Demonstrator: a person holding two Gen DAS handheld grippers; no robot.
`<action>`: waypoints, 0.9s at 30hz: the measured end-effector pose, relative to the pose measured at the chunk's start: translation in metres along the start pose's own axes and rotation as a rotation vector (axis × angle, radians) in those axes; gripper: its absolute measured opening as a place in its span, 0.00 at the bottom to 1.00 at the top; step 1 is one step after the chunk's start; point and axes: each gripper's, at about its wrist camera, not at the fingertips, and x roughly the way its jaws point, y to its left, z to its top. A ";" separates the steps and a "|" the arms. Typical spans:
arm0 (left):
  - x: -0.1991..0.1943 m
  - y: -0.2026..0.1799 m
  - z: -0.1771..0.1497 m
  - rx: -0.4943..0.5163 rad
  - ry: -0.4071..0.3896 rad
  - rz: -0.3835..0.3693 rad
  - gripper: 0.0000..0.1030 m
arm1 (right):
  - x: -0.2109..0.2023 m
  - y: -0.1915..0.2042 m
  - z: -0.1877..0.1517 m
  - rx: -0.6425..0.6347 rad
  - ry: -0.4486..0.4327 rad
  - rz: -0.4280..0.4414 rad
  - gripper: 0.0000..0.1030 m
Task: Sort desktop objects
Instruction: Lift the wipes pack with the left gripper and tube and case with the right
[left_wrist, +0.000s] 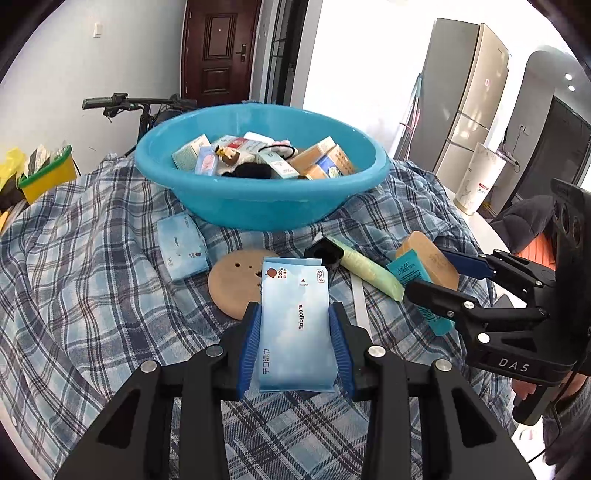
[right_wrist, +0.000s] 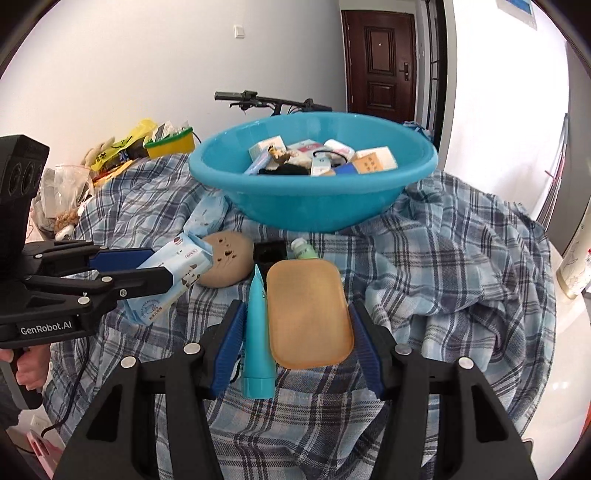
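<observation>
My left gripper (left_wrist: 295, 325) is shut on a light blue Babycare wipes pack (left_wrist: 295, 325), held above the plaid cloth; the pack also shows in the right wrist view (right_wrist: 173, 273). My right gripper (right_wrist: 297, 325) is shut on a teal tube (right_wrist: 256, 332) and an amber oblong soap dish (right_wrist: 308, 314) together; they also show in the left wrist view (left_wrist: 428, 266). The blue basin (left_wrist: 258, 199) stands behind, holding several small boxes, a hair tie and a black item.
On the plaid cloth (left_wrist: 92, 258) lie a second wipes pack (left_wrist: 181, 245), a round tan disc (left_wrist: 236, 284), a pale green tube (left_wrist: 369, 269) and a black square cap (left_wrist: 325, 253). A yellow bin (left_wrist: 48, 177) stands far left. A bicycle and door stand behind.
</observation>
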 end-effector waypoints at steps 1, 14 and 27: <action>-0.004 -0.001 0.003 0.001 -0.022 0.008 0.38 | -0.004 0.002 0.003 -0.006 -0.019 -0.011 0.54; -0.071 -0.023 0.051 0.026 -0.430 0.209 0.38 | -0.067 0.030 0.069 0.002 -0.324 -0.148 0.54; -0.132 -0.026 0.103 0.024 -0.624 0.243 0.38 | -0.116 0.050 0.123 -0.025 -0.500 -0.196 0.54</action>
